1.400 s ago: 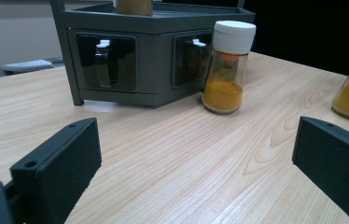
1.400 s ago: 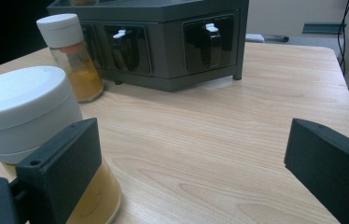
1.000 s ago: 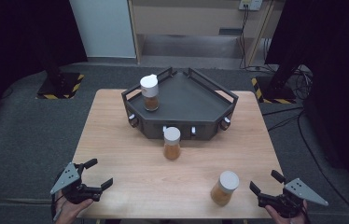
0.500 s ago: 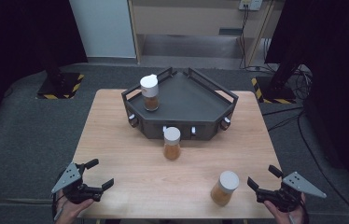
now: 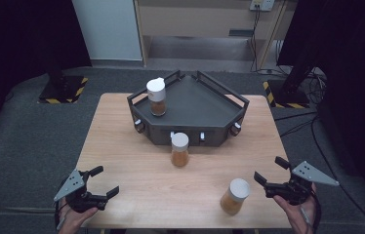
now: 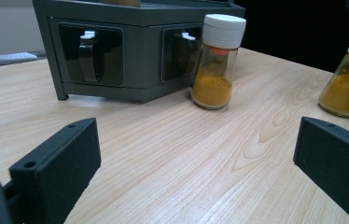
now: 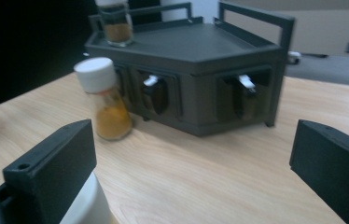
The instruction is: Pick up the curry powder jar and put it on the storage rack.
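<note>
A light wooden table [image 5: 136,161] carries a dark grey angular rack [image 5: 195,105] toward its far side, with a white-capped spice jar [image 5: 156,96] standing upright on the rack's top, near its left corner. A second jar [image 5: 179,149] of orange-yellow powder stands upright on the table just in front of the rack's front face. A third jar [image 5: 234,196] stands nearer the person's edge, to the right of centre; from above it seems to lean a little, though that may only be the camera angle.

The left gripper [image 5: 103,182] sits at the near left corner of the table, held in the person's left hand [image 5: 73,214], its jaws spread wide with nothing between them. In the left gripper view the middle jar and the near-right jar both stand well beyond its jaws, the rack behind them.

The right gripper [image 5: 272,171] is held by the right hand [image 5: 297,209] at the near right edge, jaws also parted and empty. The near jar stands just beside it, to its left, apart from the jaws. In the right gripper view that jar's white cap peeks up by the left jaw, close and blurred, while the middle jar stands farther off before the rack's small white-tipped knobs [image 7: 245,81].
</note>
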### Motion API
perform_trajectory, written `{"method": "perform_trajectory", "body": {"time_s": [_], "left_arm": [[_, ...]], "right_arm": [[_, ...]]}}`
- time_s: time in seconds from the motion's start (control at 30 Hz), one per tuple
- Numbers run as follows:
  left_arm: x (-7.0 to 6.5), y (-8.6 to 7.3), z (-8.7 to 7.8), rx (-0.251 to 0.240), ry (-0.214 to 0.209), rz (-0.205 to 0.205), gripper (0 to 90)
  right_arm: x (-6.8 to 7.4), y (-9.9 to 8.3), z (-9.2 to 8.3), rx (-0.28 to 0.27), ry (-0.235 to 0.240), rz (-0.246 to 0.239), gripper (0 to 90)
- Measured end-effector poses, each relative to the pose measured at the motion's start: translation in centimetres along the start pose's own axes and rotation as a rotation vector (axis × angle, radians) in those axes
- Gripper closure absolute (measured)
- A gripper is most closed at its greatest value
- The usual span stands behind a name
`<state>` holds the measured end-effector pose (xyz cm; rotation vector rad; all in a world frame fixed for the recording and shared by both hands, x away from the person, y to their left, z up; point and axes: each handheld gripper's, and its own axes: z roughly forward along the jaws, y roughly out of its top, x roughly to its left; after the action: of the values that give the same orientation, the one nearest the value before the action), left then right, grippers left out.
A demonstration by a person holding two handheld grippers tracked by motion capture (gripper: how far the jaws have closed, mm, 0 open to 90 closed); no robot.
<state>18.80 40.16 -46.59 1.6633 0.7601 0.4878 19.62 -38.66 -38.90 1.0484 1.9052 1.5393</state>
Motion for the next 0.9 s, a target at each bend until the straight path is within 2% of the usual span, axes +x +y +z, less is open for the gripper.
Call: {"method": "perform_trajectory", "body": {"time_s": [0.3, 0.7, 0.9], "left_arm": [[0.0, 0.0, 0.0, -0.001, -0.001, -0.002, 0.0], [0.1, 0.0, 0.0, -0.002, -0.005, -0.001, 0.0], [0.1, -0.1, -0.1, -0.004, -0.006, -0.004, 0.0]], "right_arm": [[-0.2, 3.6, 2.7, 0.013, 0.107, -0.055, 1.8], [1.1, 7.3, 7.1, 0.058, 0.205, -0.135, 2.3], [1.2, 8.7, 9.6, 0.089, 0.257, -0.150, 2.7]]}}
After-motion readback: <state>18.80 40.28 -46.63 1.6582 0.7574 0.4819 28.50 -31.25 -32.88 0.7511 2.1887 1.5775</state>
